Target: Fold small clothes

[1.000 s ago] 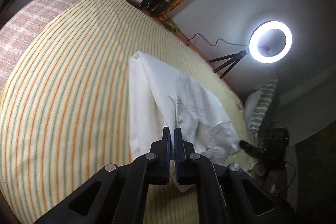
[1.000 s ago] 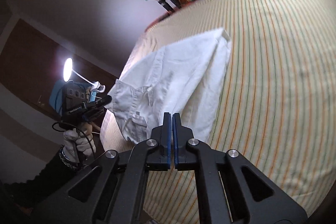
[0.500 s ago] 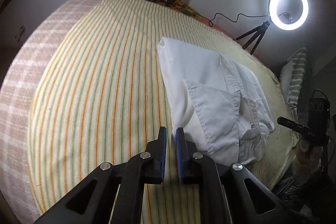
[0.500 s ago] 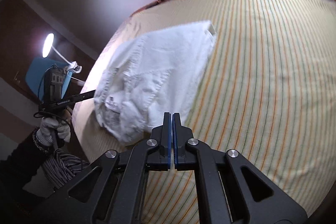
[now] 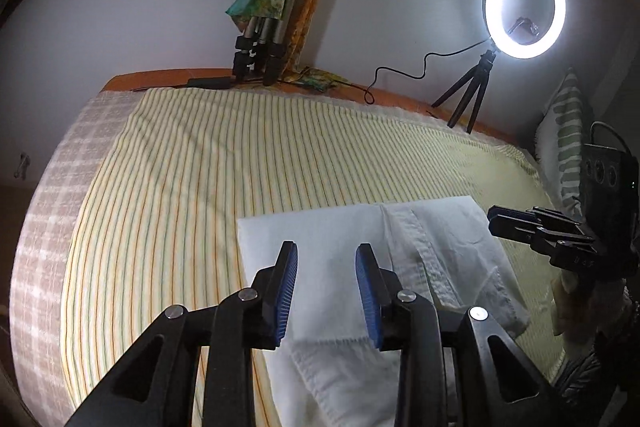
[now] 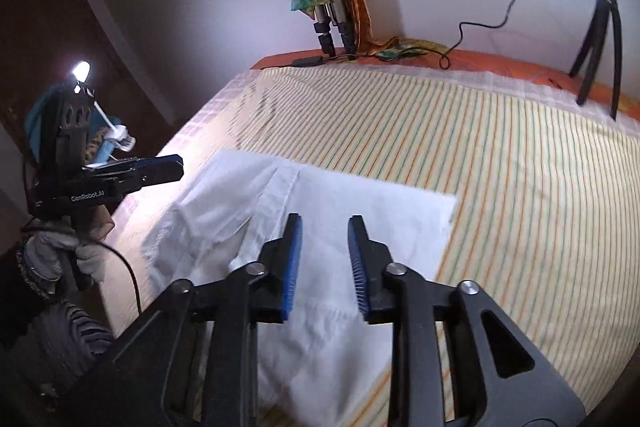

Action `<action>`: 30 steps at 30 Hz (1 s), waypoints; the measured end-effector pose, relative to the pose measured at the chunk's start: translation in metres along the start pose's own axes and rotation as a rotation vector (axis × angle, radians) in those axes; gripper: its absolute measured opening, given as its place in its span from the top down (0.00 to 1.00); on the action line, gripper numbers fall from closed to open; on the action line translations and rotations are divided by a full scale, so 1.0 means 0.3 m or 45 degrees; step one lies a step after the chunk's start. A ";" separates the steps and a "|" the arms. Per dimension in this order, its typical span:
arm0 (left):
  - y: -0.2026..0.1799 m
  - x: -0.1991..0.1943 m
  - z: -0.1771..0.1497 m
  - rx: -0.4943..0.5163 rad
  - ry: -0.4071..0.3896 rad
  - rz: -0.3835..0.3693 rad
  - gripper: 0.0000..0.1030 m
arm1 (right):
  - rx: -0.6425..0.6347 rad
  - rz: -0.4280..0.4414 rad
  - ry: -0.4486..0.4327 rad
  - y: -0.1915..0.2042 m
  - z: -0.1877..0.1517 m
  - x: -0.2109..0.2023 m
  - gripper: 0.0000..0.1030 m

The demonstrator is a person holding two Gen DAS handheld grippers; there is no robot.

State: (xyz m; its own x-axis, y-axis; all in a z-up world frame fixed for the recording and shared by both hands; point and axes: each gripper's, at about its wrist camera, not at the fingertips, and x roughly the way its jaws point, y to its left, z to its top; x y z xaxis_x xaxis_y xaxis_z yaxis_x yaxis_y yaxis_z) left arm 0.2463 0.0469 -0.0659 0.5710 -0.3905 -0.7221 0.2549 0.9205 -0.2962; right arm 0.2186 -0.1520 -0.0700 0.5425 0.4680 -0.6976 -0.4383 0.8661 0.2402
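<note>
A white garment (image 5: 340, 239) lies folded on the striped bedsheet (image 5: 200, 167), its smooth folded layer to the left and a seamed, crumpled part to the right. My left gripper (image 5: 326, 255) is open and empty, just above the garment's near part. In the right wrist view the same garment (image 6: 360, 211) lies flat with the crumpled part at left. My right gripper (image 6: 324, 227) is open and empty over it. The right gripper also shows in the left wrist view (image 5: 520, 223), and the left gripper in the right wrist view (image 6: 160, 165).
A lit ring light (image 5: 524, 7) on a small tripod stands on the orange headboard ledge (image 5: 400, 95) at the back right. Folded tripods (image 5: 260, 39) lean on the wall. A striped pillow (image 5: 568, 147) lies at the right. The bed's left edge (image 5: 48, 227) drops off.
Both grippers have opened from shut. The garment has been laid down flat in a folded shape, and both views have swung level toward the headboard wall.
</note>
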 end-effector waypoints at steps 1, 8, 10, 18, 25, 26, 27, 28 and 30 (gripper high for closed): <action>-0.003 0.028 0.011 0.011 0.009 -0.005 0.71 | -0.003 -0.002 0.012 -0.002 0.011 0.021 0.73; 0.053 0.181 -0.002 0.016 0.069 0.019 0.73 | -0.024 -0.050 0.115 -0.034 0.015 0.150 0.73; 0.051 0.198 -0.025 0.053 0.062 0.024 0.73 | -0.059 -0.070 0.144 -0.033 0.000 0.173 0.73; 0.068 0.183 -0.041 0.088 0.027 0.009 0.76 | -0.029 -0.084 0.130 -0.088 -0.015 0.154 0.74; 0.182 0.108 -0.051 -0.034 0.000 0.132 0.73 | 0.214 -0.278 0.123 -0.299 -0.046 0.063 0.74; 0.210 0.093 -0.050 -0.091 -0.006 0.125 0.74 | 0.244 -0.277 0.104 -0.316 -0.048 0.038 0.74; 0.233 0.074 -0.047 -0.140 -0.019 0.124 0.75 | 0.267 -0.265 0.078 -0.326 -0.049 0.009 0.73; 0.248 0.053 -0.046 -0.172 -0.035 0.119 0.75 | 0.275 -0.254 0.057 -0.327 -0.051 -0.017 0.73; 0.258 0.015 -0.045 -0.199 -0.059 0.088 0.69 | 0.274 -0.238 0.025 -0.320 -0.057 -0.065 0.63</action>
State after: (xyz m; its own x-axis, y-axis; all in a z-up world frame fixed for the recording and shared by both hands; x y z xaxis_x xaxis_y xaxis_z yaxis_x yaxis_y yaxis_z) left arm 0.2581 0.1167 -0.1004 0.6192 -0.3232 -0.7156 0.0912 0.9348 -0.3433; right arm 0.2379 -0.2472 -0.0908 0.5846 0.2948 -0.7558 -0.1683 0.9554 0.2425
